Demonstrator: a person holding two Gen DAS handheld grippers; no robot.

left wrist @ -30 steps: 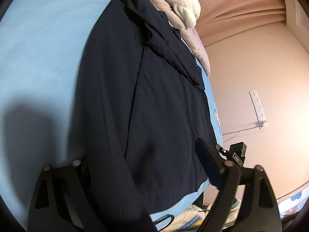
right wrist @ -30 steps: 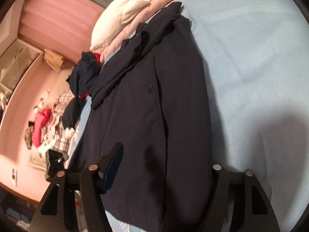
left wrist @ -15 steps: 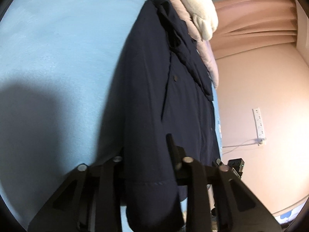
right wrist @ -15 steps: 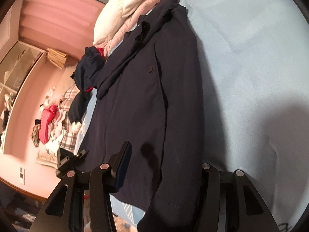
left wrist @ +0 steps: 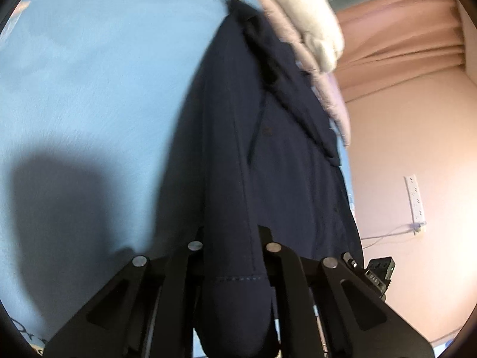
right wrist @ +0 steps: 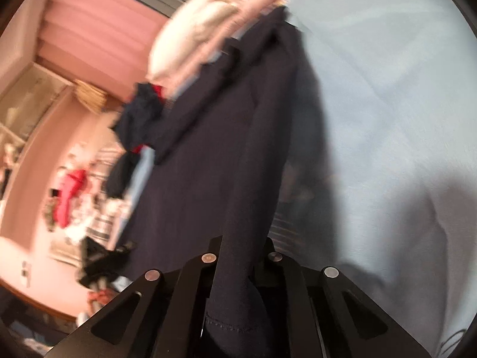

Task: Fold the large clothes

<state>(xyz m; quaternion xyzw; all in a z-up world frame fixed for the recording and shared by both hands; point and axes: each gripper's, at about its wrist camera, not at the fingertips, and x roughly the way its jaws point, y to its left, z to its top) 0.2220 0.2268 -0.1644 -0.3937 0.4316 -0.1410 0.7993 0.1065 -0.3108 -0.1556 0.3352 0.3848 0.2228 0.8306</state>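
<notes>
Along the near edge of the light blue bed [left wrist: 89, 89], left gripper [left wrist: 231, 249] and right gripper [right wrist: 243, 253] each pinch the hem of the dark navy buttoned jacket [left wrist: 268, 164]; best lifted level, hem taut, toward the collar.

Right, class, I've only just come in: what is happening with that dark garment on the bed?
A person holding two grippers is folding a navy jacket spread on a light blue bed sheet. The left gripper and the right gripper are each shut on the jacket's hem end, with the stitched edge hanging between the fingers. The collar end lies by the pillows. No fold is made yet.
</notes>
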